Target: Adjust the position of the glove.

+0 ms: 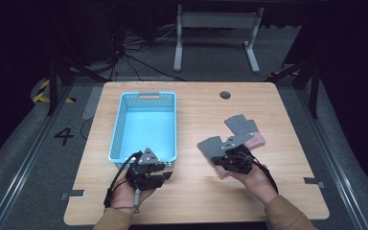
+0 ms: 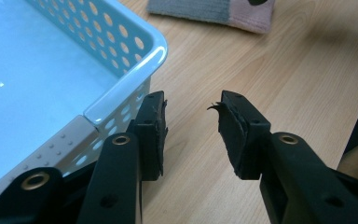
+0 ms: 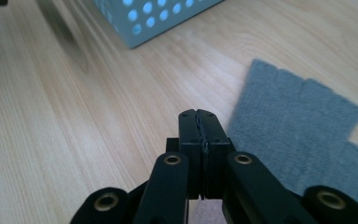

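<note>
Both forearms wear tan long sleeves. Each hand carries a matte black plastic claw (image 1: 168, 175) (image 1: 219, 159), with brass-coloured rivets at the jaw pivots, worn rubber pads (image 2: 157, 133) (frayed at the edges), a grey three-cornered top plate and a trailing black cable.

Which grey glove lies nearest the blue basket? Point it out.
The grey glove left of the right gripper; the other glove lies farther right and farther back from the blue basket.

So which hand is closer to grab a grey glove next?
Probably the right. The right gripper, jaws shut and empty, sits right at the grey gloves. The left gripper, jaws apart, is by the blue basket.
</note>
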A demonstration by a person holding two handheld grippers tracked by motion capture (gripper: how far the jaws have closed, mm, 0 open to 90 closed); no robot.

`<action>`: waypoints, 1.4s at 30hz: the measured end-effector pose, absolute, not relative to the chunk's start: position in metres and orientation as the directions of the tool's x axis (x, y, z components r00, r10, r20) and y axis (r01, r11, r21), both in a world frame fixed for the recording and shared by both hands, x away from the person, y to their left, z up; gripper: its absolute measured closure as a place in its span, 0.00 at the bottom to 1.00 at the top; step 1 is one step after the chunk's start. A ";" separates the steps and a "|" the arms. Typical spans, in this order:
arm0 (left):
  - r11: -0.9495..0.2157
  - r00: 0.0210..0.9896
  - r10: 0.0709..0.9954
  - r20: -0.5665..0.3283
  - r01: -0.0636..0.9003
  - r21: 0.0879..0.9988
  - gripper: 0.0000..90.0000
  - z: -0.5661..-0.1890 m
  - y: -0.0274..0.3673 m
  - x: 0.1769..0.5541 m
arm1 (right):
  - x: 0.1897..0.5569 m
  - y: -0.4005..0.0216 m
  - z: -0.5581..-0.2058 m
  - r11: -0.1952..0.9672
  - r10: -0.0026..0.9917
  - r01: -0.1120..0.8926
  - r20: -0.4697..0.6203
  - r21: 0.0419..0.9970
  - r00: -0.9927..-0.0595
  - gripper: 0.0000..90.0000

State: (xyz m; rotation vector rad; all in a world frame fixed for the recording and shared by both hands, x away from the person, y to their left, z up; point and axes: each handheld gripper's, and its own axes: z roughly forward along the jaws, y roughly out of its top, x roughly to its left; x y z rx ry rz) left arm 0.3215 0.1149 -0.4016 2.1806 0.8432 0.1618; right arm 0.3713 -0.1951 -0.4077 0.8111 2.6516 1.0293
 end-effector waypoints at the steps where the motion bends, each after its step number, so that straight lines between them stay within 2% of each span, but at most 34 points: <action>1: -0.477 0.772 0.618 -0.150 0.519 0.709 0.68 -0.403 0.114 0.321 | 0.371 -0.192 -0.410 0.624 0.548 0.421 0.015 0.658 -0.837 1.00; 14: -0.504 0.792 0.595 -0.141 0.503 0.702 0.70 -0.403 0.105 0.327 | 0.369 -0.190 -0.433 0.675 0.546 0.450 0.015 0.585 -0.838 1.00; 30: -0.541 0.833 0.535 -0.142 0.467 0.700 0.70 -0.402 0.082 0.338 | 0.364 -0.220 -0.437 0.639 0.601 0.506 0.034 0.579 -0.798 1.00; 42: -0.543 0.835 0.530 -0.147 0.467 0.698 0.69 -0.402 0.079 0.340 | 0.365 -0.231 -0.437 0.623 0.631 0.530 0.032 0.575 -0.775 1.00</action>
